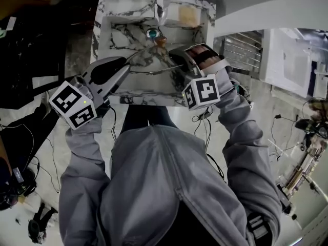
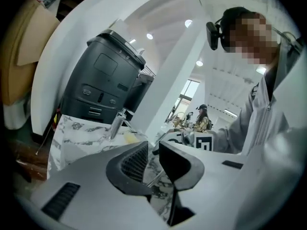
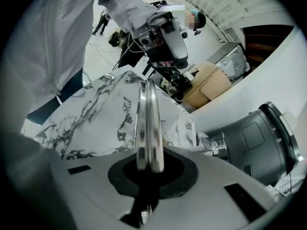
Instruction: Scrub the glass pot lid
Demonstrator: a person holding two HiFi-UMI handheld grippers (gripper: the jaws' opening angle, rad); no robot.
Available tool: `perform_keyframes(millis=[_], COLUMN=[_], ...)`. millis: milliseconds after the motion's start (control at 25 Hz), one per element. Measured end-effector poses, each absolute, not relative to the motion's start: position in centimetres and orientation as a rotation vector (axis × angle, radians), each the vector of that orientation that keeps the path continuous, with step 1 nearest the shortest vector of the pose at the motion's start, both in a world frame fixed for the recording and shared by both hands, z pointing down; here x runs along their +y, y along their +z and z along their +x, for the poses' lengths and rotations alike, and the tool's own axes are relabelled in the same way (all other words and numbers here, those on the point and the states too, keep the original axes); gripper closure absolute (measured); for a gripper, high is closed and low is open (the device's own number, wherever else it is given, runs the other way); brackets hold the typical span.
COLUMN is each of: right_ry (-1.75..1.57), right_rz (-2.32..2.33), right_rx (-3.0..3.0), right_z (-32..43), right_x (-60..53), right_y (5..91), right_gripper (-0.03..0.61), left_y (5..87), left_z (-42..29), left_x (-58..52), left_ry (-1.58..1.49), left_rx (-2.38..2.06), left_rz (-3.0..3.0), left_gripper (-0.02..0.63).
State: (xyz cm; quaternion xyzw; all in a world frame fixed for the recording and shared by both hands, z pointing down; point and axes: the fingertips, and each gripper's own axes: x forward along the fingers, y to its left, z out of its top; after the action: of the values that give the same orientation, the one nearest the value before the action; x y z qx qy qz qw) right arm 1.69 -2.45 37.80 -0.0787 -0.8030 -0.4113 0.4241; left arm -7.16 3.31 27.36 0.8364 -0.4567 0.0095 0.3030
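Note:
The glass pot lid (image 1: 154,60), clear with a thin steel rim, hangs tilted over the marble sink (image 1: 148,100) between my two grippers. My right gripper (image 1: 182,60) is shut on the rim at the lid's right side. In the right gripper view the rim (image 3: 146,123) stands edge-on between the jaws of that gripper (image 3: 148,169). My left gripper (image 1: 126,62) meets the lid's left edge. In its own view the jaws of the left gripper (image 2: 152,162) stand nearly together, with a thin strip of rim (image 2: 156,178) in the narrow gap.
A chrome faucet (image 1: 163,6) rises at the back of the sink, with a yellow sponge (image 1: 188,15) on the ledge beside it. A teal drain fitting (image 1: 152,33) sits in the basin. A black appliance (image 2: 103,80) stands behind the sink. Cables lie on the floor.

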Motion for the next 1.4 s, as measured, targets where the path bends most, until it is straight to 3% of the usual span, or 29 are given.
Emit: perform_keyframes(millis=[120,360,440,1000,1400], right_ry=[-1.031,-0.991,-0.988,-1.077,-1.089], right_rz=[-0.084,0.049,0.053,0.026,0.005], right_rx=[-2.057,-2.113,-2.121,-2.146,-2.168], right_z=[1.6,1.8,1.9,2.3,2.9], right_x=[-3.2,-3.2,-3.1,-2.7,-2.2], right_y=[38.4,39.3,39.5,40.8,41.2], right_gripper=[0.539,0.538,0.538,0.54,0.538], left_y=[29.7,36.0,38.2,45.9,47.2], left_z=[-7.5,-4.6,-3.8,0.6,2.3], left_x=[0.4,-4.7,-5.8,-9.4,-9.9], left_ry=[0.047,0.148,0.219,0.491,0.411], left_rx=[-1.202,-1.085,-1.024,-0.64,-0.512], left_rz=[2.153,2.064,2.027,2.035,2.047], left_gripper=[0.515,0.337,0.308,0.245,0.244])
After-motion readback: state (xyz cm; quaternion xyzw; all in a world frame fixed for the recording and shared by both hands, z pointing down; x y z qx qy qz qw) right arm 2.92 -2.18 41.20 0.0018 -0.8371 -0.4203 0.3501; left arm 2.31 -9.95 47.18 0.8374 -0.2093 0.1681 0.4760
